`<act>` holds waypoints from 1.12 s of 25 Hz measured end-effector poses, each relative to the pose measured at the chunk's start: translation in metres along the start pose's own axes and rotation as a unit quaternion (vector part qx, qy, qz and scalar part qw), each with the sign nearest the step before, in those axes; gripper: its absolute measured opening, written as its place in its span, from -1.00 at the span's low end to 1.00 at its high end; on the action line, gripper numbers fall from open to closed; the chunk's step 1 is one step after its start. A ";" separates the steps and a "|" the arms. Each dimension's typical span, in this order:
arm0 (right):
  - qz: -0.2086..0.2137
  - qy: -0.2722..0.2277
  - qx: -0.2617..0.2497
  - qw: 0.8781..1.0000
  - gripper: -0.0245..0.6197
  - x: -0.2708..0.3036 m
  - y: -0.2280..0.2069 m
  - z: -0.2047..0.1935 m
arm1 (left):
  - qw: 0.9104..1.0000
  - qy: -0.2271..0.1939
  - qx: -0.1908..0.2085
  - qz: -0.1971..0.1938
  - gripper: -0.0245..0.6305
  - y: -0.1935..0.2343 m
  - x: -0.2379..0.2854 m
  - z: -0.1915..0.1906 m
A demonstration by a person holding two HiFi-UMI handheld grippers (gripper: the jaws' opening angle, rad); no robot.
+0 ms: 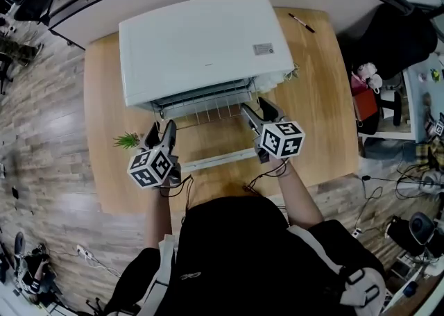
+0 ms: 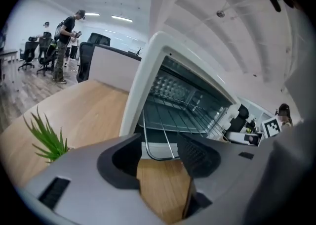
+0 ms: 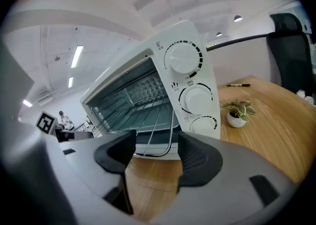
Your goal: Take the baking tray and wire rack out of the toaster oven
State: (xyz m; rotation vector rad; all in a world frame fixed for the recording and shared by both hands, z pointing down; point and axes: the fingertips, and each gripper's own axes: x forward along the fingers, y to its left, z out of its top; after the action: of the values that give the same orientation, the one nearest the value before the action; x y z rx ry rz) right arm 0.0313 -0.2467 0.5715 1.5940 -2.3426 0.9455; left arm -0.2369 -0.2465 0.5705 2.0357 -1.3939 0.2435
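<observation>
A white toaster oven (image 1: 201, 44) stands on the wooden table (image 1: 316, 99) with its door (image 1: 218, 160) dropped open toward me. The wire rack (image 1: 208, 114) sticks partly out of the opening; its front bar (image 2: 163, 145) shows just beyond the left jaws, and its right corner (image 3: 165, 137) just beyond the right jaws. Under it, inside, lies the dark baking tray (image 2: 173, 117). My left gripper (image 1: 161, 130) hangs open at the rack's left front corner. At the right front corner my right gripper (image 1: 258, 110) is open too. Nothing lies between either pair of jaws.
A small green plant (image 1: 127, 140) stands at the table's left, close to my left gripper. A little potted plant (image 3: 238, 112) sits right of the oven's knobs, and a pen (image 1: 302, 23) lies at the far right. Office chairs and people stand beyond the table.
</observation>
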 end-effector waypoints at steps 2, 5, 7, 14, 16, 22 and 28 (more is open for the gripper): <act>0.004 0.003 -0.005 1.000 -0.03 0.008 -0.003 0.004 | 1.000 0.009 0.011 -0.006 -0.26 0.004 0.009 0.005; 0.005 0.018 -0.020 1.000 -0.02 0.019 -0.006 0.011 | 0.999 0.032 0.024 -0.018 -0.26 0.005 0.024 0.008; -0.010 0.036 -0.052 0.998 -0.27 0.021 -0.005 0.011 | 0.997 0.051 0.050 -0.014 -0.31 0.004 0.028 0.006; -0.045 0.047 -0.089 0.994 -0.33 0.003 0.004 -0.006 | 0.997 0.050 0.058 -0.018 -0.32 -0.001 0.005 -0.010; -0.045 0.052 -0.092 0.993 -0.32 -0.003 0.010 -0.014 | 0.997 0.049 0.057 -0.021 -0.32 0.001 -0.005 -0.016; -0.052 0.054 -0.087 0.993 -0.34 -0.030 0.004 -0.032 | 0.997 0.051 0.060 -0.023 -0.32 -0.016 -0.023 -0.039; -0.048 0.052 -0.079 0.994 -0.35 -0.053 0.013 -0.047 | 0.997 0.050 0.055 -0.029 -0.32 -0.025 -0.049 -0.053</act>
State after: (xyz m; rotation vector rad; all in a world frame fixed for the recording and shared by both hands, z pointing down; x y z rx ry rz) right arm 0.0325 -0.1749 0.5790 1.5430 -2.1895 0.7825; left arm -0.2245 -0.1716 0.5771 2.1190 -1.2840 0.4008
